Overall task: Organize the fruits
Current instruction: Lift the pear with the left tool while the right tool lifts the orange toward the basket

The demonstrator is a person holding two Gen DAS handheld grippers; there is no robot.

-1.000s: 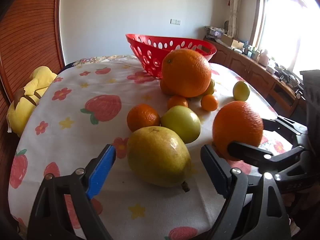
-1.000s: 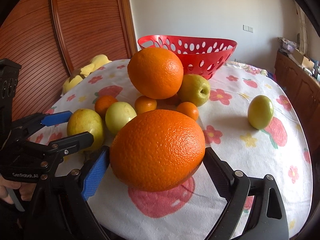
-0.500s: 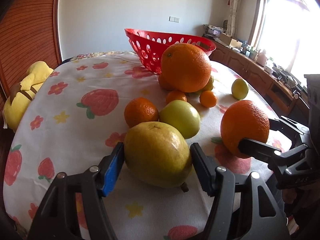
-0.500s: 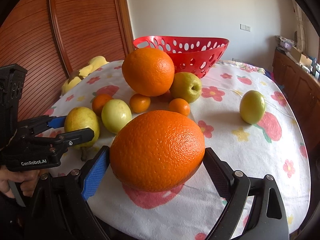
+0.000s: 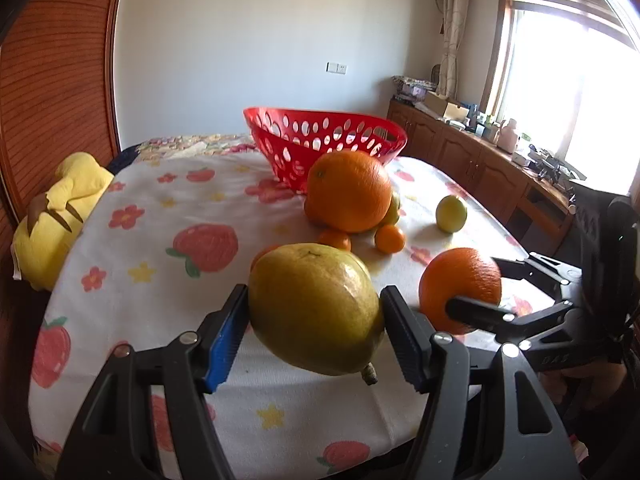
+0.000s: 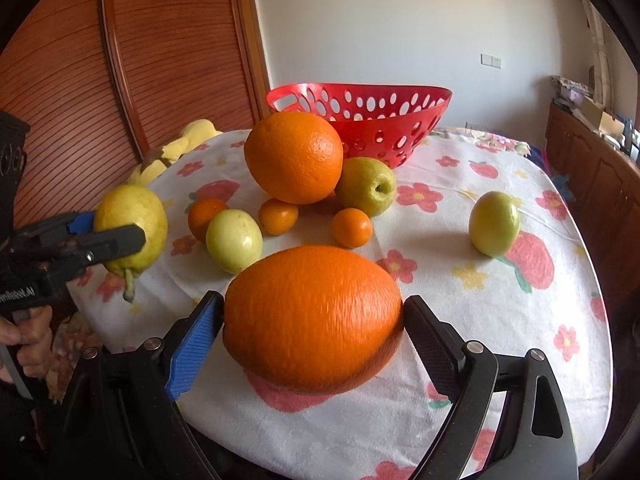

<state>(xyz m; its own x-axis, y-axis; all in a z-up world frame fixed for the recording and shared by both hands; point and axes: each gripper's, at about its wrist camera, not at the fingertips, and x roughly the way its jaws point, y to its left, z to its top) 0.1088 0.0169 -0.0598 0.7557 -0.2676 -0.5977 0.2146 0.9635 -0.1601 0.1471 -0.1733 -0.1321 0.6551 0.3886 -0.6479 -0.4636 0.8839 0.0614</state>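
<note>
Pikachu-style yellow plush point(image 5: 60, 208) lay at the far left edge of the table w/ fruit-print cloth point(image 5: 168, 264), well left of the red perforated basket point(image 5: 320, 140). Left gripper point(image 5: 314, 320) was clenched on a yellow-green pear point(image 5: 314, 308), blue pad on one side, black pad on the other; pear looked lifted off the cloth, stem pointing down, on the near side of the basket. From the right wrist cam the same pear point(image 6: 134, 228) sat at the left, pinched by that gripper point(image 6: 108, 236).

Nearer the basket point(image 6: 360, 116), just in front of it: big orange point(image 6: 294, 158) perched atop smaller fruit, green apple point(image 6: 366, 186) touching its right side, three small mandarins point(image 6: 278, 216) around and below it, pale green apple point(image 6: 234, 240) beside them. Right of the basket, well apart from the pile, a lone green fruit point(image 6: 494, 224) stood on the cloth.

Right gripper point(image 6: 312, 332) was grasping a second large orange point(image 6: 312, 320) between its pads, on the near side of the basket; can't tell if it touched the cloth. In the left cam that orange point(image 5: 460, 284) hung at the right.
</note>
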